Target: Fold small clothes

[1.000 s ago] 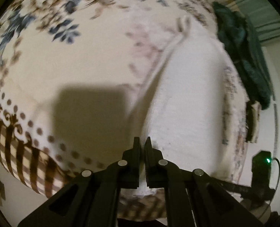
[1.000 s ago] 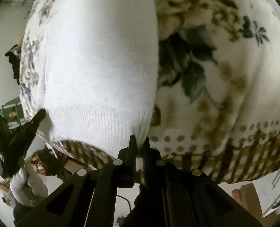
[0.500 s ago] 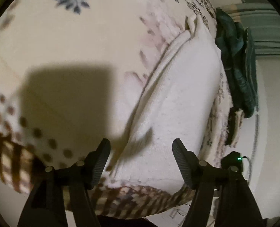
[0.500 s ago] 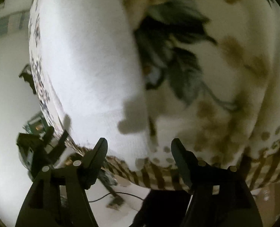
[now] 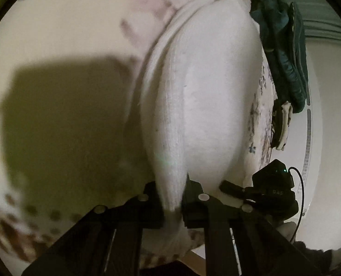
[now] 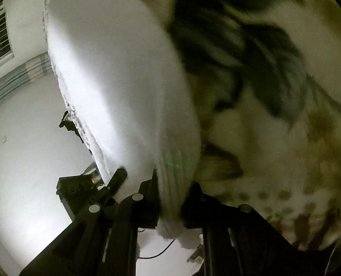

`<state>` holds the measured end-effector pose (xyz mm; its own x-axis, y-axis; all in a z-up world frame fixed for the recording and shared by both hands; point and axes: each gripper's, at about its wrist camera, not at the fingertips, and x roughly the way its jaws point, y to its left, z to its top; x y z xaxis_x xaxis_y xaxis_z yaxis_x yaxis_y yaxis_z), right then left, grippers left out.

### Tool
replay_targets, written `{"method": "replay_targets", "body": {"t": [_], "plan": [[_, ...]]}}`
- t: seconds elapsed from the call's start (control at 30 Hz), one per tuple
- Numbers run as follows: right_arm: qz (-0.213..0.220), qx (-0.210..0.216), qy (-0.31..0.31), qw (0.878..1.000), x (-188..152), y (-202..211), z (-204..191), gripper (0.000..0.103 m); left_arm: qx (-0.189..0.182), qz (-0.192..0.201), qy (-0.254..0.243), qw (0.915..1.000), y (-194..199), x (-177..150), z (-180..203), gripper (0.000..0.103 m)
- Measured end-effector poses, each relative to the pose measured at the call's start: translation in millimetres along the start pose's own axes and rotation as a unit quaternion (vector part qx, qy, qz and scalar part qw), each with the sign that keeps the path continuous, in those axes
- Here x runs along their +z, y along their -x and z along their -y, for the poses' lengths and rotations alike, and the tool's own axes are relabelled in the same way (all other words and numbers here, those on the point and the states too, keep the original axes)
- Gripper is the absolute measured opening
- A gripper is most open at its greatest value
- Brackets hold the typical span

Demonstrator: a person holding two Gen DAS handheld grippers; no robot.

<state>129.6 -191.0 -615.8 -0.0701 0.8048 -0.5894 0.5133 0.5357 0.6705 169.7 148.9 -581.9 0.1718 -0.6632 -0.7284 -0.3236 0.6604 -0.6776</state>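
Note:
A white knitted garment (image 5: 205, 105) lies on a cream floral blanket (image 5: 66, 34). My left gripper (image 5: 172, 197) is shut on the garment's near hem, with a bunch of white fabric pinched between the jaws. In the right wrist view the same garment (image 6: 115, 87) fills the left half, lifted off the blanket. My right gripper (image 6: 170, 200) is shut on its ribbed hem, which hangs down between the jaws. Each gripper shows in the other's view, at the garment's other corner: the right one (image 5: 271, 191) and the left one (image 6: 89, 188).
A dark green garment (image 5: 283, 43) lies heaped at the blanket's far right edge, with a small cream and dark item (image 5: 282, 126) beside it. The blanket's brown dotted and striped border (image 6: 297, 202) runs along the near edge. A white wall (image 6: 25, 126) is at left.
Both grippers opened half a second ago and have now shut again on the garment's hem. The hem is raised off the blanket.

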Motion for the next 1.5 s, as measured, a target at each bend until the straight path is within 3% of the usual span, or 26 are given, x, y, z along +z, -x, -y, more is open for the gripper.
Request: {"method": "replay_targets", "body": {"t": [0.17,0.27,0.43,0.53,0.57,0.6,0.67,0.7,0.77,0.8,0.93,1.03,1.1,1.13,1.17,1.2,1.23,1.27,1.4,1.5], "plan": [[0.013,0.03,0.03,0.999,5,38,-62,0.013,-0.036,0.029,-0.02,0.9987,46,36,53,0.008],[0.04,0.052,0.051,0.997,28,65,-102,0.013,-0.069,0.052,-0.048,0.9951,65,80,92,0.008],[0.122,0.081,0.077,0.986,130,111,-179,0.013,-0.115,0.094,-0.086,0.9851,59,194,143,0.009],[0.163,0.067,0.089,0.98,202,122,-225,0.019,-0.121,0.097,-0.096,0.9832,36,268,162,0.014],[0.17,0.071,0.082,0.979,225,127,-234,0.021,-0.12,0.098,-0.1,0.9828,29,284,167,0.022],[0.178,0.078,0.075,0.978,248,135,-240,0.029,-0.114,0.104,-0.099,0.983,22,304,171,0.03],[0.196,0.109,0.057,0.973,280,143,-251,0.051,-0.139,0.108,-0.084,0.9807,16,321,170,0.056],[0.209,0.115,0.051,0.97,282,144,-255,0.063,-0.153,0.113,-0.075,0.9789,18,326,167,0.061],[0.232,0.106,0.056,0.965,291,156,-266,0.065,-0.161,0.127,-0.064,0.9767,27,332,158,0.065],[0.236,0.087,0.068,0.966,288,160,-266,0.065,-0.152,0.131,-0.067,0.9774,27,334,158,0.065],[0.233,-0.026,0.115,0.965,273,155,-255,0.065,-0.04,0.123,-0.124,0.9838,13,333,154,0.065],[0.218,-0.082,0.134,0.963,271,136,-238,0.065,0.02,0.098,-0.175,0.9795,-16,332,160,0.065],[0.204,-0.09,0.13,0.966,276,125,-227,0.065,0.049,0.079,-0.21,0.9734,-38,336,169,0.063],[0.198,-0.087,0.133,0.967,279,117,-221,0.061,0.07,0.072,-0.225,0.9692,-51,338,173,0.057],[0.195,-0.083,0.139,0.967,282,111,-220,0.057,0.083,0.065,-0.238,0.9655,-61,340,177,0.021],[0.194,-0.08,0.15,0.966,283,107,-222,0.037,0.099,0.057,-0.247,0.9622,-71,342,180,0.0],[0.195,-0.09,0.164,0.963,285,102,-227,0.013,0.111,0.059,-0.252,0.9595,-74,343,181,0.003],[0.199,-0.116,0.178,0.957,283,100,-232,0.008,0.106,0.07,-0.253,0.9592,-70,341,182,0.002],[0.237,-0.143,0.207,0.939,276,109,-252,0.006,0.074,0.127,-0.2,0.9687,-24,343,169,0.002],[0.26,-0.149,0.197,0.934,278,125,-259,0.004,0.065,0.157,-0.155,0.9732,7,346,149,0.002]]}}
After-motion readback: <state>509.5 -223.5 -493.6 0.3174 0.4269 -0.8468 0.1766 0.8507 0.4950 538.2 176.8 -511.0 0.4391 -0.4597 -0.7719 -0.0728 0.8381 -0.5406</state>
